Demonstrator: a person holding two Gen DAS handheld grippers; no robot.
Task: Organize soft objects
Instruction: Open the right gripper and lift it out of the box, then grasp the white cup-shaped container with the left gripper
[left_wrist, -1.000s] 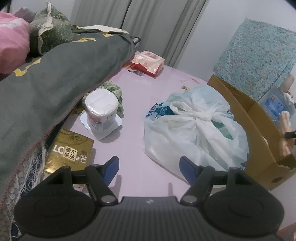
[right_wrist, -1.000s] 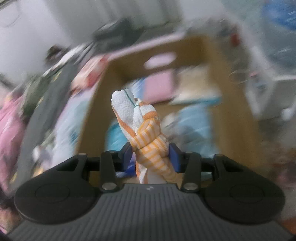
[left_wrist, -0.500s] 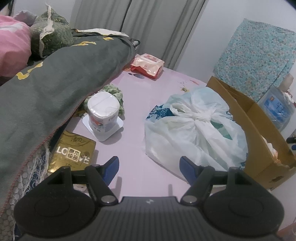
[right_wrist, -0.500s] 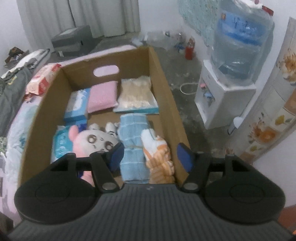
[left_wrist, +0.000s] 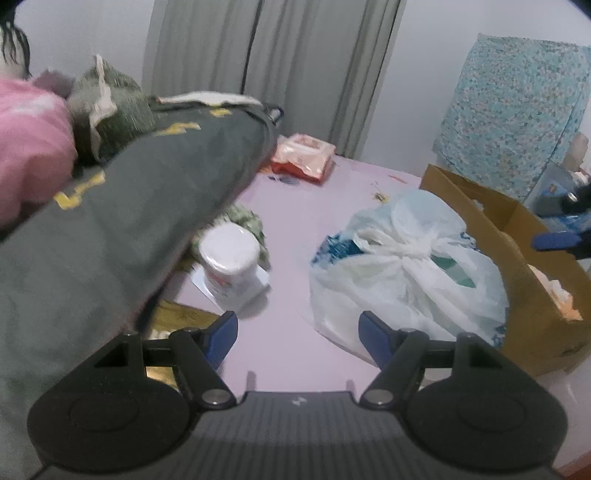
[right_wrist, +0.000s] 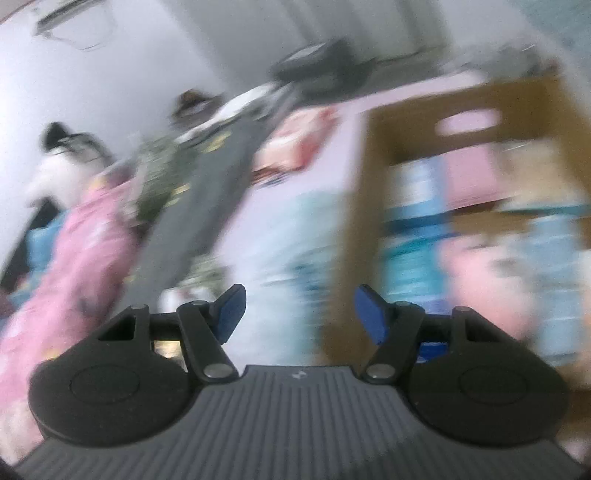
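- My left gripper hangs above the near edge of the pink bed sheet, blue fingers spread wide with nothing between them.
- My right gripper is also spread wide and carries nothing; its view is smeared by blur, so I can only make out rough shapes there.
- In the left view, the tip of my right gripper shows at the right edge, over the cardboard box.
- The cardboard box sits at the right edge of the sheet, touching the tied white plastic bag beside it.
- An orange-and-white soft thing peeks over the box's near wall; it is too small for me to name.
- In the right view the box shows pale blue, pink and cream blurs inside, which I cannot tell apart.
- A white lidded tub stands on a white square card near the left edge, just beside a green patterned cloth.
- A dark grey blanket with yellow marks covers the left side, partly over a gold packet.
- A red-and-pink wipes pack lies at the far edge, near the grey curtain.
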